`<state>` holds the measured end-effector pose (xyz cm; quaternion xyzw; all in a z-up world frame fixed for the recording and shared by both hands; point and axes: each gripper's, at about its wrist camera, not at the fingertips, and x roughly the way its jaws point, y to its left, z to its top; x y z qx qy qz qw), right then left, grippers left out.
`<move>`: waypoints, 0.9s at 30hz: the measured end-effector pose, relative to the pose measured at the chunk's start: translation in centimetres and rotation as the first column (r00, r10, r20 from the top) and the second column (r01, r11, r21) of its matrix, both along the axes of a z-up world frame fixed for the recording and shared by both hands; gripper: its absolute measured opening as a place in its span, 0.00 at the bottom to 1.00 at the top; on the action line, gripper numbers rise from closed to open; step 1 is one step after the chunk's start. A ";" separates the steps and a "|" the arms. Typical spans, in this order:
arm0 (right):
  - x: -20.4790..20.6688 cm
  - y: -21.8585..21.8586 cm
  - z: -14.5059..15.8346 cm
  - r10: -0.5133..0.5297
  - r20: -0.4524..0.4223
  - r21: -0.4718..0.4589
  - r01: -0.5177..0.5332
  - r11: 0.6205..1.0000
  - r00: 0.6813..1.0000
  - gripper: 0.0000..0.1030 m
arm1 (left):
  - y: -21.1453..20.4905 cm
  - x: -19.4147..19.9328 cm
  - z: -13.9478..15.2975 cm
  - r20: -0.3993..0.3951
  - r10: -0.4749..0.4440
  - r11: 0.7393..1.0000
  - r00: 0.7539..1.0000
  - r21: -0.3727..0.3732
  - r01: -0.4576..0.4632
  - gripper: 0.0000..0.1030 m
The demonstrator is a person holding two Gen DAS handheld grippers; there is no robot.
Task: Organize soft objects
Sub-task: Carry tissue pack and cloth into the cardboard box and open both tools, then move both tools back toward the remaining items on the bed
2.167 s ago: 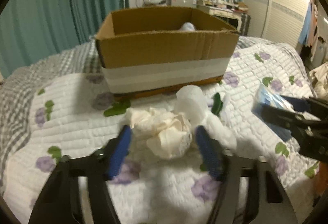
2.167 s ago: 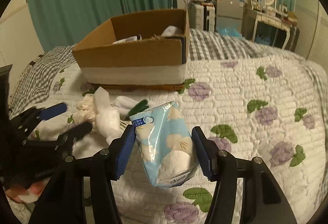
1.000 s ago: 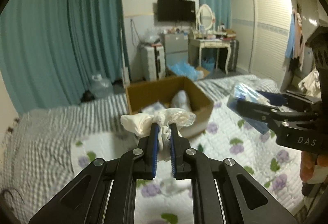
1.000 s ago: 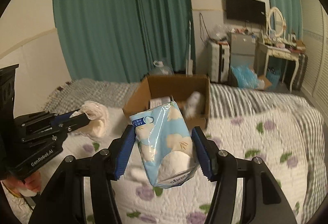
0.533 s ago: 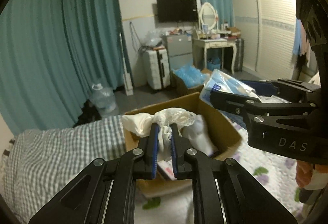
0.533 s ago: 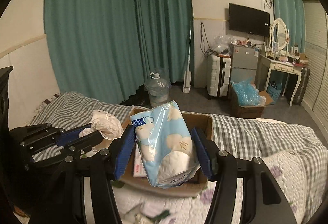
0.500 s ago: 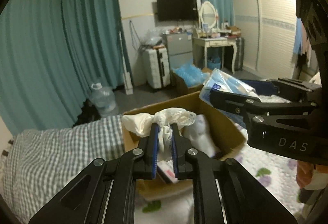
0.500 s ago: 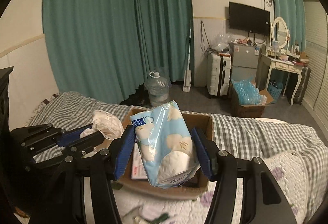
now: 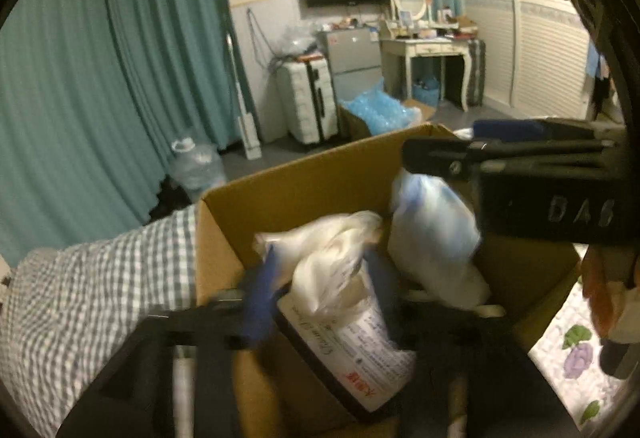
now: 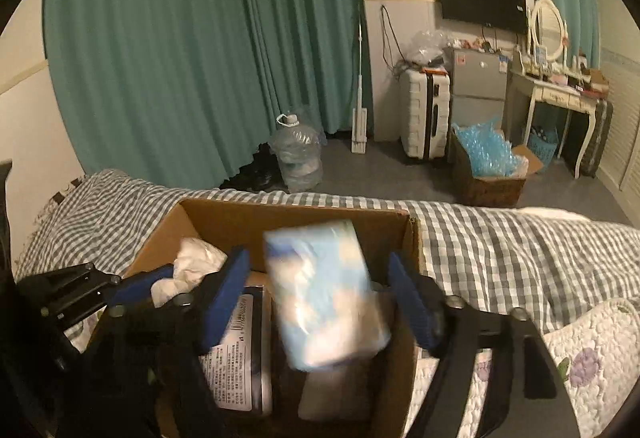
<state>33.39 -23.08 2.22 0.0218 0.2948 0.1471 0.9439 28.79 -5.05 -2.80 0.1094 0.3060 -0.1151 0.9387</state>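
Observation:
Both grippers hover over the open cardboard box (image 9: 304, 193) on the bed. My left gripper (image 9: 320, 278) is open; the crumpled white cloth (image 9: 332, 254) sits blurred between its spread blue fingers, over a white printed pack (image 9: 360, 342) in the box. My right gripper (image 10: 320, 302) is open; the blue tissue pack (image 10: 324, 294) is blurred between its spread fingers, touching neither, above the box (image 10: 288, 217). The tissue pack also shows in the left wrist view (image 9: 436, 234), under the right gripper.
The box stands on a grey checked blanket (image 10: 520, 250) beside a white floral quilt (image 10: 592, 346). Beyond the bed are teal curtains (image 10: 192, 57), a water jug (image 10: 296, 153), a white suitcase (image 10: 424, 113) and a dressing table (image 10: 560, 93).
Both grippers have moved forward and down over the box. Both have opened; the cloth and the tissue pack have come loose from the fingers and are blurred.

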 end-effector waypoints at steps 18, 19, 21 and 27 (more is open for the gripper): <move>-17.1 -3.3 14.3 -0.050 0.188 -0.079 0.066 0.995 0.981 0.95 | 2.9 -12.5 12.0 0.184 0.086 0.994 0.979 -0.089 -0.070 0.80; -18.2 -3.2 14.9 -0.046 0.198 -0.082 0.063 0.995 0.979 0.95 | 3.1 -13.6 12.8 0.191 0.083 0.993 0.978 -0.096 -0.066 0.81; -20.7 -3.1 16.0 -0.043 0.218 -0.093 0.064 0.994 0.975 0.96 | 3.5 -15.6 13.8 0.206 0.078 0.993 0.976 -0.108 -0.056 0.80; -26.2 -2.4 15.8 -0.013 0.225 -0.110 0.038 0.993 0.974 0.96 | 3.5 -21.1 14.8 0.227 0.055 0.993 0.972 -0.114 -0.030 0.81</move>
